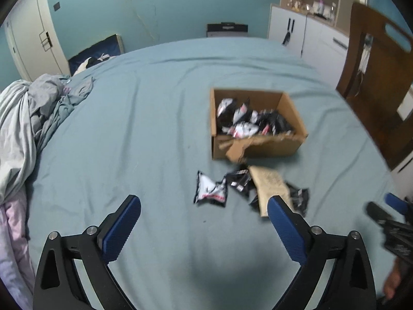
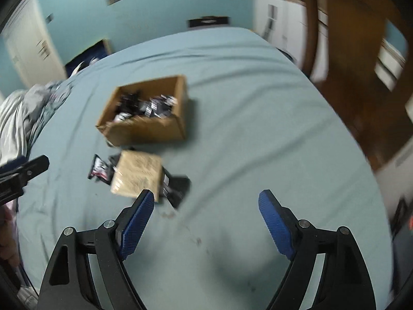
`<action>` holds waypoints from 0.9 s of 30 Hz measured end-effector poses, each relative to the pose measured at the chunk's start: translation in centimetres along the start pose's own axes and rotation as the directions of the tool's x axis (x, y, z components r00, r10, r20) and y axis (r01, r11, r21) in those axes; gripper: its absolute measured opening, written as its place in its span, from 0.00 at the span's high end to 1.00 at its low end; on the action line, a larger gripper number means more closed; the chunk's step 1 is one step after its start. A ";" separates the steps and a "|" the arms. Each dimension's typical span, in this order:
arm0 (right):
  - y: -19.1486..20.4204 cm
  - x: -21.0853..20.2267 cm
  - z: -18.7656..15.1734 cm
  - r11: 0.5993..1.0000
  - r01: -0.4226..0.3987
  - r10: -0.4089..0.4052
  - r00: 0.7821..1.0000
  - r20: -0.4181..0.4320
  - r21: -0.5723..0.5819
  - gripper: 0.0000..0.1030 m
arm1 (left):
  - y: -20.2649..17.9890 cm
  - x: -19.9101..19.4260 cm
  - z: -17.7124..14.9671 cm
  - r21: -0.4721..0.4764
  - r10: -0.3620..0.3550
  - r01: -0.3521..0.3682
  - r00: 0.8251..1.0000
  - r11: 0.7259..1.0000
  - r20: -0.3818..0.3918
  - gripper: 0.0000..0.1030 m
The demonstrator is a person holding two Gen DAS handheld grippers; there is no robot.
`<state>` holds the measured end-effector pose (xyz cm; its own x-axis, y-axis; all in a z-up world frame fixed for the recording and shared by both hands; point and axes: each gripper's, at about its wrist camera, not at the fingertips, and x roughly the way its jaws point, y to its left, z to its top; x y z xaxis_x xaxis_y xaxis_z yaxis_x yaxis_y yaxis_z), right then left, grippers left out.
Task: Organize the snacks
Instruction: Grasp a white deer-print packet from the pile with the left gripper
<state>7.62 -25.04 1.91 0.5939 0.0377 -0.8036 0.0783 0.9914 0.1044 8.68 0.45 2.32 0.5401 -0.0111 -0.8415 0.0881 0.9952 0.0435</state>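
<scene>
1. The bed (image 1: 144,118), covered by a blue-green sheet, carries everything; a heap of crumpled bedding (image 1: 31,118) lies at its left edge and a wooden chair (image 1: 374,82) stands off its right side.
2. A cardboard box (image 1: 258,147) sits mid-bed, open at the top, its near wall torn, already holding many black-and-white snack packets (image 1: 245,121).
3. Just in front of the box lies a small loose pile: a tan packet (image 1: 271,183) resting over black packets (image 1: 240,180), with a white-and-black packet (image 1: 210,190) on its left side.
4. The left gripper (image 1: 204,224) hovers above bare sheet, released wide and holding nothing; the pile lies ahead and slightly right of it.
5. The right gripper (image 2: 206,222) is likewise spread open and empty; the pile lies ahead to its left, the tan packet just past its left finger.
6. Both look about equally near. Nothing blocks the way to the pile; only the overlap of packets may complicate picking one. Motion blur hides finer detail.
</scene>
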 end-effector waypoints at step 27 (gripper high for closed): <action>-1.9 10.4 -0.2 0.986 -0.143 0.156 0.975 -0.160 0.088 0.20 | -1.6 7.8 -0.9 0.101 0.060 -0.047 0.990 0.994 -0.129 0.03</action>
<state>13.45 -26.48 -6.75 0.4633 0.2115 -0.8606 0.0625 0.9609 0.2698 12.03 -1.10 -4.78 0.4322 0.0610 -0.8997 0.1470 0.9796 0.1370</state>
